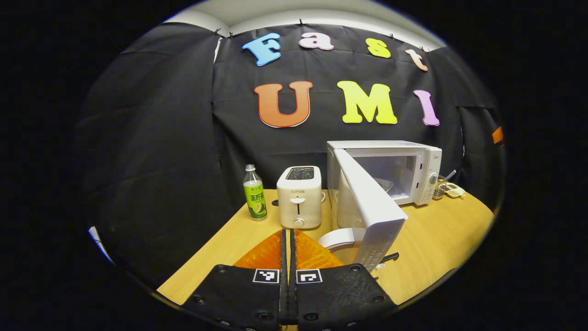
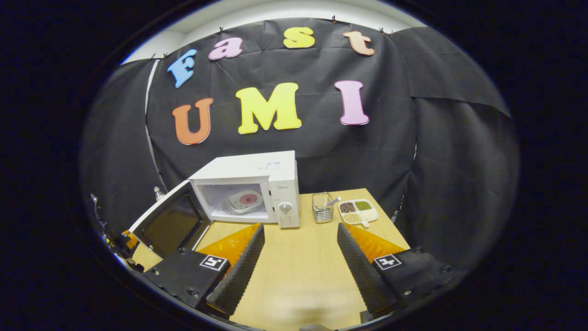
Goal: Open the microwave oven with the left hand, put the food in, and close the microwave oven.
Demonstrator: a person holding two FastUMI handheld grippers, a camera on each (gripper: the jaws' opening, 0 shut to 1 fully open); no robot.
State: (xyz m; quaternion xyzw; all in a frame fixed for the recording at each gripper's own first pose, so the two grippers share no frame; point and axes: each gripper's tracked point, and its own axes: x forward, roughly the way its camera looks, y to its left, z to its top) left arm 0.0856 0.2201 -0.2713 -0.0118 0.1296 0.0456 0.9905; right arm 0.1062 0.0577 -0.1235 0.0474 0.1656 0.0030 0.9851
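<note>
The white microwave (image 1: 413, 170) stands at the back of the wooden table with its door (image 1: 372, 211) swung wide open toward me. The door's curved white handle (image 1: 337, 239) lies just right of my left gripper (image 1: 288, 239), which is shut with nothing between its orange fingers. In the right gripper view the microwave (image 2: 271, 172) shows its open cavity, and a white plate of food (image 2: 245, 201) lies inside. The right gripper (image 2: 301, 241) is open and empty, low over the table in front of the microwave. Its ribbed black pads (image 2: 243, 264) stand far apart.
A cream toaster (image 1: 299, 196) and a green-labelled bottle (image 1: 255, 194) stand left of the microwave. To its right are a metal wire basket (image 2: 322, 208) and a divided dish of beans (image 2: 357, 210). The open door (image 2: 172, 225) reaches over the table's (image 2: 298, 271) left part.
</note>
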